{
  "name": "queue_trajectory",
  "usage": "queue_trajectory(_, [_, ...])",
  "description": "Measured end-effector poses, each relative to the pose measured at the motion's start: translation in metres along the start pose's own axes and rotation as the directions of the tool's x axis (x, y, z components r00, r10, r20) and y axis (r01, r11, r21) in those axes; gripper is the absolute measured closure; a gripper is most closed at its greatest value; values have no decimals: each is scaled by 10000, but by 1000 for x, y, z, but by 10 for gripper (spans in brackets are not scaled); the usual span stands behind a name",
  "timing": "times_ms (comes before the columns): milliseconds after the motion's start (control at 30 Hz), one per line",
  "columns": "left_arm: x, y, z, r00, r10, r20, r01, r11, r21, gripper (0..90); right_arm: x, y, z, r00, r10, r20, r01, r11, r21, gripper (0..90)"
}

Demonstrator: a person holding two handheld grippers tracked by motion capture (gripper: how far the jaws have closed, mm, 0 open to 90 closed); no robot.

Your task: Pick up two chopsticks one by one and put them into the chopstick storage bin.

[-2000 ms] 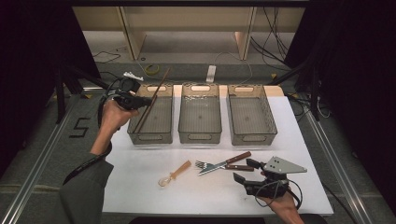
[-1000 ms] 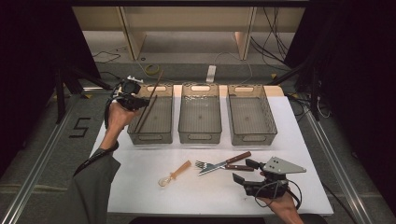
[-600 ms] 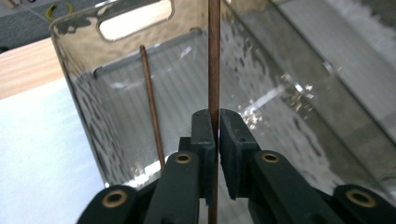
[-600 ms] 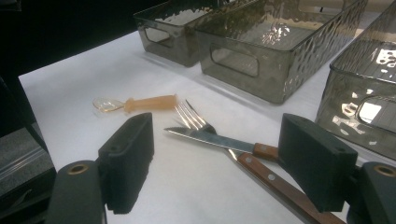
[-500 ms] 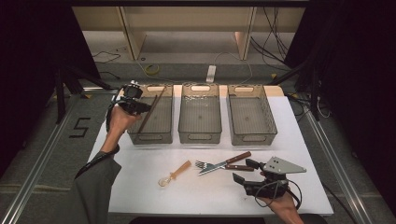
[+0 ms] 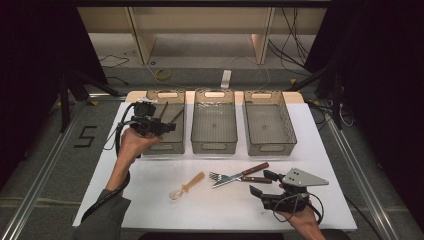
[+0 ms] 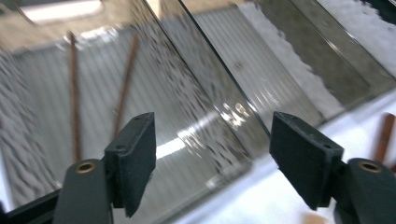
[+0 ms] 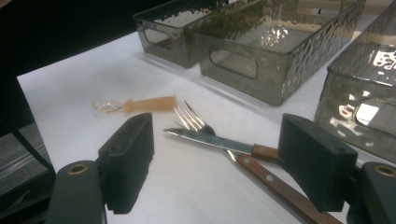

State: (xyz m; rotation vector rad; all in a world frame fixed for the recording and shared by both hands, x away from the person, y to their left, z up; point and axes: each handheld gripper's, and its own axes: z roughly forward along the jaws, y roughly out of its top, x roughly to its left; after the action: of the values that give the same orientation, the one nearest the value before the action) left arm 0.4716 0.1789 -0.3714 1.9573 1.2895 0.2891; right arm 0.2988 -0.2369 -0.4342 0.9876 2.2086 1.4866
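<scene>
Jaws of left gripper [image 7: 212, 154] just opened, empty, chopsticks [image 7: 122, 91] lengthwise in bin [image 6: 165, 127]

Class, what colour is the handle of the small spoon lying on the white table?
Pale orange; the small spoon shows best in the right gripper view.

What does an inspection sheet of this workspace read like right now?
Surface: white table, dry, flat.
Job's things: two chopsticks in left bin; middle bin and right bin bare; spoon, fork, knife on table.
Clutter: nothing seen.
Tongs: left tongs just opened, nothing between, over left bin; right tongs open by knife and fork handles.
Cables: one trails from each tongs; more on floor behind.
Surroundings: dark curtains, shelf frame, floor mark.
</scene>
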Motion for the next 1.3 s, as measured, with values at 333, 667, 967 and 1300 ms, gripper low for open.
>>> queue_trajectory(333, [-25, -12, -4, 9930, 652, 981, -690, 9970, 362, 235, 1, 0, -2, 10000, -47, 46, 47, 10000, -32, 278])
queue_trajectory(667, [-59, -28, 12, 9775, 1682, 1274, -1877, 9689, 1614, 199, 1, 0, -2, 10000, -79, 32, 79, 10000, -17, 278])
queue_trajectory(967, [-72, -43, 21, 9698, 2108, 1227, -2348, 9430, 2359, 193, 1, 1, -2, 10000, -69, 19, 70, 10000, -53, 278])
queue_trajectory(1300, [-77, -57, 28, 9623, 2401, 1282, -2666, 9261, 2670, 185, -2, -1, -2, 10000, -50, -1, 50, 10000, -35, 278])
